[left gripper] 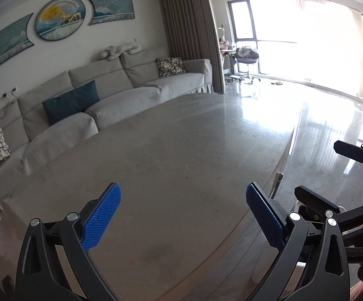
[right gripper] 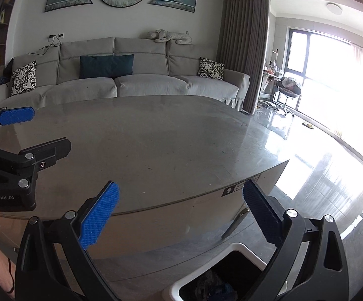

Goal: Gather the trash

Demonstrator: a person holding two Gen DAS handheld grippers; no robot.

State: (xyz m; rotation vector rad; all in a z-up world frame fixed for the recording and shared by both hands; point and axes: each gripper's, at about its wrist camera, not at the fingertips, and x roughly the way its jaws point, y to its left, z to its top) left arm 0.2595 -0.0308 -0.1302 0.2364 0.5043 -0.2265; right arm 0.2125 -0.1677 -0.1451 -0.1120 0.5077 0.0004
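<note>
Below your right gripper (right gripper: 181, 215), spread empty like the left gripper (left gripper: 184, 215), the bin (right gripper: 206, 271) holds crumpled scraps, probably light and soft; pinch any folds.

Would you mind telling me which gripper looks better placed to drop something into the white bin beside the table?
Right. The right gripper hangs open directly above the white bin, whose dark opening shows just beneath its fingers. The left gripper, also open, sits over the table.
</note>
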